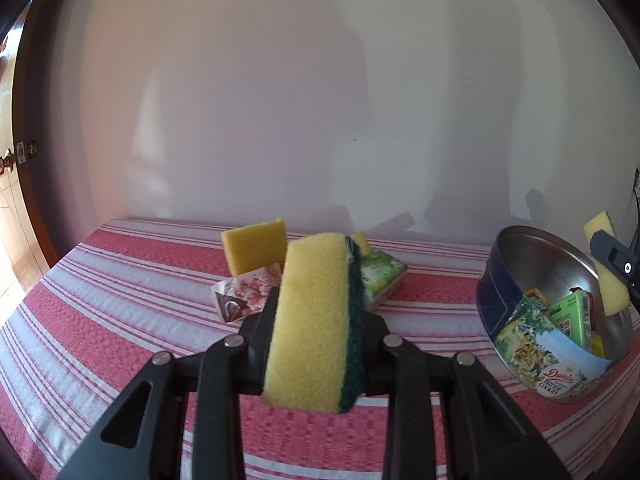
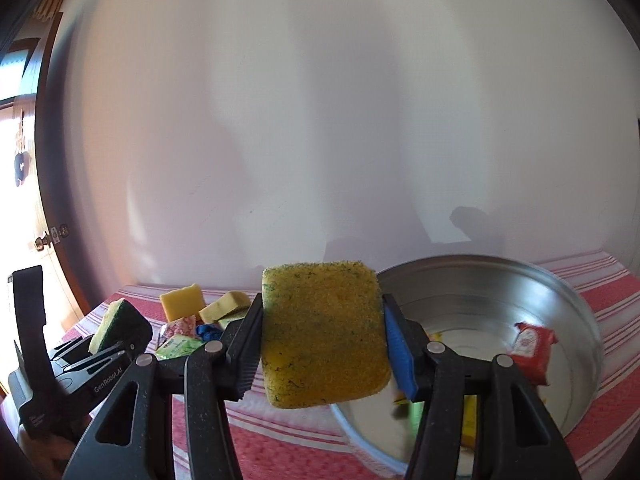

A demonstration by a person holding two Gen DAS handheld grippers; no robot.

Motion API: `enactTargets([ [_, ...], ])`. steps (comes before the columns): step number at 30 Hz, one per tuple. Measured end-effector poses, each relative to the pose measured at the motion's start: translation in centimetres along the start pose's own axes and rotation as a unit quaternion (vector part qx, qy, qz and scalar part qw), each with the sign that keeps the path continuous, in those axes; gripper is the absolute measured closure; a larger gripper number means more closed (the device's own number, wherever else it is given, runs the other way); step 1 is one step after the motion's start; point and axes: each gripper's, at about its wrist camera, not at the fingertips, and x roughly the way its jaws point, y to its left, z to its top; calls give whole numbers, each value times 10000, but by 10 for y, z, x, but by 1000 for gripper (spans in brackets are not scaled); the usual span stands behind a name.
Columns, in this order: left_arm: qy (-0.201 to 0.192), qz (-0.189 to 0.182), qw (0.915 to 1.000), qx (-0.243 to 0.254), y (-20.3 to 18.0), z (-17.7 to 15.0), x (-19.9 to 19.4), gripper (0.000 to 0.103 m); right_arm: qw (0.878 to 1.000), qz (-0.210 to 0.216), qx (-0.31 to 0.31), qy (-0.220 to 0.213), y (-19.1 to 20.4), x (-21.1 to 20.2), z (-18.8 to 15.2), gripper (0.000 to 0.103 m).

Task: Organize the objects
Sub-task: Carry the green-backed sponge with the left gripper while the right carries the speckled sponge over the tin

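**Two sponges in hand, tin partly filled**

Nearest the lens, the left gripper [image 1: 316, 320] is clamped narrow on a yellow sponge with a green scouring side [image 1: 316, 320], held on edge above the striped tablecloth [image 1: 120, 300]. The right gripper [image 2: 324, 336] pinches a worn yellow sponge [image 2: 324, 336] across its width, hanging just at the near rim of the round cookie tin [image 2: 560, 300].

Beyond the fingers, the tin already holds several things: a red packet [image 2: 532, 348] against its wall, plus green and yellow packets [image 1: 568, 316] lower down.

Still out on the cloth, well apart from the tin, is a small heap: two more yellow sponges [image 1: 254, 246], a pink floral packet [image 1: 244, 296] and a green packet [image 1: 380, 276].

By my judgement the sorting is roughly midway: some items are binned, two are in transit, and the heap is left.
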Motion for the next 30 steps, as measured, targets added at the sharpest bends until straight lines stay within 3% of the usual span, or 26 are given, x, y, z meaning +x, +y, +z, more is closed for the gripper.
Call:
enactTargets([
  [17, -226, -465, 9980, 375, -92, 13, -10, 73, 9981, -424, -48, -437, -59, -26, 17, 46],
  [30, -295, -914, 9929, 697, -160, 17, -7, 73, 9945, -893, 218, -506, -113, -34, 23, 46],
])
